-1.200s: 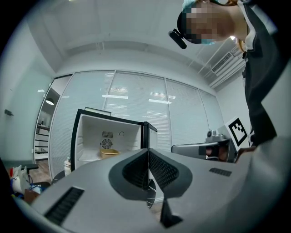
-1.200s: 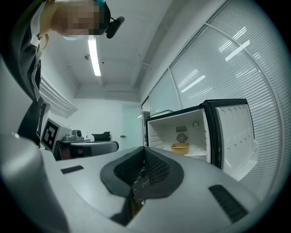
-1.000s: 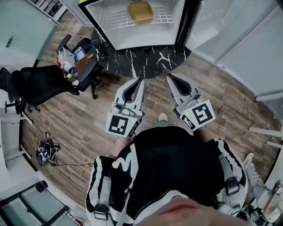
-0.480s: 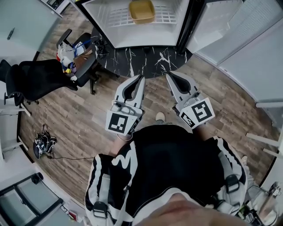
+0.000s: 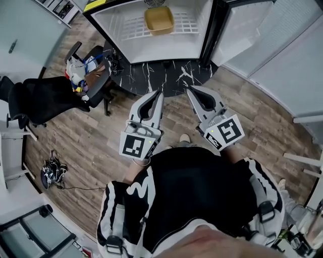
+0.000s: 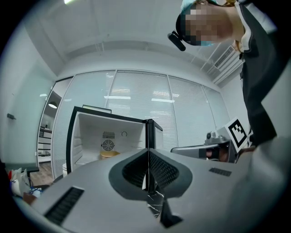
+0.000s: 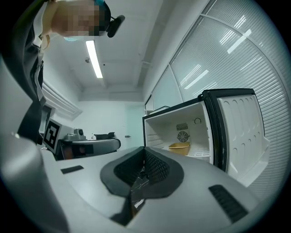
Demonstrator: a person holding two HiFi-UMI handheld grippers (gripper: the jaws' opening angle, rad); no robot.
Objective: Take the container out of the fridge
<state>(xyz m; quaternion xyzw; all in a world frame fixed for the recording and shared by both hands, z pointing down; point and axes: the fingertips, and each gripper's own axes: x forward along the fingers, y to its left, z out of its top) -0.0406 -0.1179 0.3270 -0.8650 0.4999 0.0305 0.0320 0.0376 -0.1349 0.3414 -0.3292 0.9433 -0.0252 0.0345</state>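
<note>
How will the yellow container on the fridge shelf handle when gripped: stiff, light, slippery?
Probably light: the yellow container looks open-topped with nothing showing inside. Likely stiff enough to pinch by the rim, since its walls hold a clean squarish shape. It sits on a wire shelf, so a push may slide it rather than tip it.

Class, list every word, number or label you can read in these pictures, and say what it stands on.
No readable words or numbers.
Cubes on left gripper and right gripper: black-and-white square patterns only, no letters.
On the fridge, top edge, a yellow patch: too small to read.
</note>
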